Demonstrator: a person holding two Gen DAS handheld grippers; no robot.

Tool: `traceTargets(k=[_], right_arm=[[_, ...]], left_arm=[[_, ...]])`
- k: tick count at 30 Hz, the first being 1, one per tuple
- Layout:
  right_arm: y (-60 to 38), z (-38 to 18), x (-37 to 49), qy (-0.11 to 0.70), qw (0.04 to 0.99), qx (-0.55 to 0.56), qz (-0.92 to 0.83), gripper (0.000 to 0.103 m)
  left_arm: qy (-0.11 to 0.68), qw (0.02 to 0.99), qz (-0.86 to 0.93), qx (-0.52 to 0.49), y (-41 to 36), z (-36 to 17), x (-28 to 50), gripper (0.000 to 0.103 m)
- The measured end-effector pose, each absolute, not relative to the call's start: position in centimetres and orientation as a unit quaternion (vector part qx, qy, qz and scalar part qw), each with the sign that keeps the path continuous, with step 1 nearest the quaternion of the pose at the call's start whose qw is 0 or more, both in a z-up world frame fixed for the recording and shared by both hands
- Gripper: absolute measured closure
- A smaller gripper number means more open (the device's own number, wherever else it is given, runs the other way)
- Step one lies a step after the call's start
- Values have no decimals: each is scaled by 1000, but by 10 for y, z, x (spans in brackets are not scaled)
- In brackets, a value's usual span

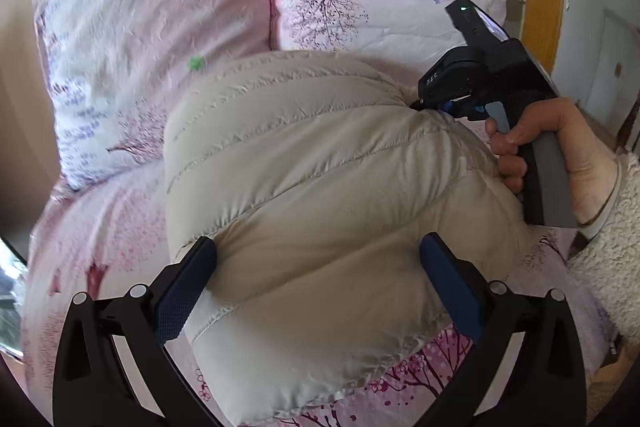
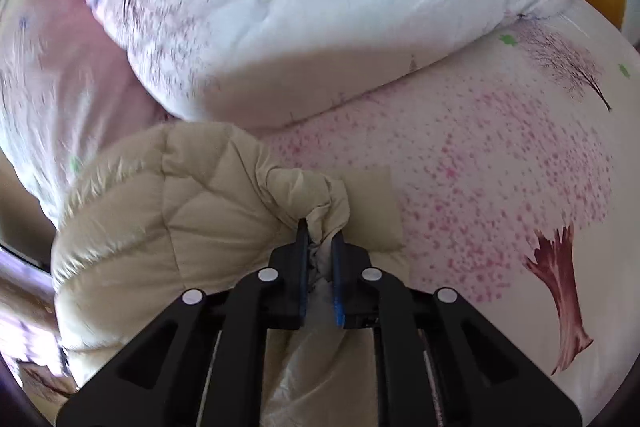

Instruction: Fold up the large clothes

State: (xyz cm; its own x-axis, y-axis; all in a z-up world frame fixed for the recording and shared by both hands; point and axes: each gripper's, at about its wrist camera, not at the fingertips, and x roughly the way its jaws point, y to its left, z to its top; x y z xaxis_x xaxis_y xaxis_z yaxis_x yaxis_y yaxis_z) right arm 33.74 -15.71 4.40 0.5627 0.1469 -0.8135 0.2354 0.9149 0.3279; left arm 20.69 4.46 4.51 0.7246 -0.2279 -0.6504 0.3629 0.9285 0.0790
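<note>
left wrist view shows the bed (image 1: 100, 227) first, spread with a pink cotton sheet printed with blossom trees, and two matching pink floral pillows (image 1: 152, 27) propped at its head. on the sheet, in front of the pillows, lies the task's thing: a bulky beige quilted down jacket (image 1: 320, 187), already bunched into a rounded, puffy mound.

it looks light and very soft, full of trapped air, with a smooth shell that i judge slippery; it will likely spring back open unless pressed flat, so a hold is best taken on a gathered hem, cuff or seam, not on the swollen panels.

the right tool (image 2: 320, 231) is clamped on a twisted pinch of the jacket's edge, its jaws nearly together with fabric squeezed between them; the left wrist view shows it at the far right side of the mound, gripped by the person's right hand (image 1: 532, 147). the left tool (image 1: 320, 267) has its jaws wide apart, straddling the near side of the jacket, pads touching or just beside the fabric, holding nothing.

no containers are visible in either view.
</note>
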Motion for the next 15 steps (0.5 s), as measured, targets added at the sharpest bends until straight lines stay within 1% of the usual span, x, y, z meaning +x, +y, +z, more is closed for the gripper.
traceTargets(k=[2, 3, 4, 6, 8, 10, 15], right_arm=[[-153, 54, 332, 457, 870, 184, -15, 79], [-152, 64, 321, 442, 881, 171, -11, 60], [-152, 73, 308, 424, 891, 162, -6, 49], [-148, 89, 276, 388, 911, 142, 16, 49], [-143, 98, 249, 371, 918, 130, 49, 49], [-133, 100, 218, 367, 919, 114, 89, 54], [-104, 87, 164, 371, 918, 56, 126, 56]], left_arm=[[338, 923, -147, 105, 45, 45, 204, 1], [336, 925, -141, 104, 46, 46, 201, 1], [332, 928, -136, 102, 49, 47, 197, 1], [324, 933, -123, 93, 56, 50, 189, 1], [320, 938, -109, 76, 66, 54, 180, 1], [314, 942, -101, 61, 71, 57, 173, 1], [303, 949, -67, 60, 79, 58, 150, 1]])
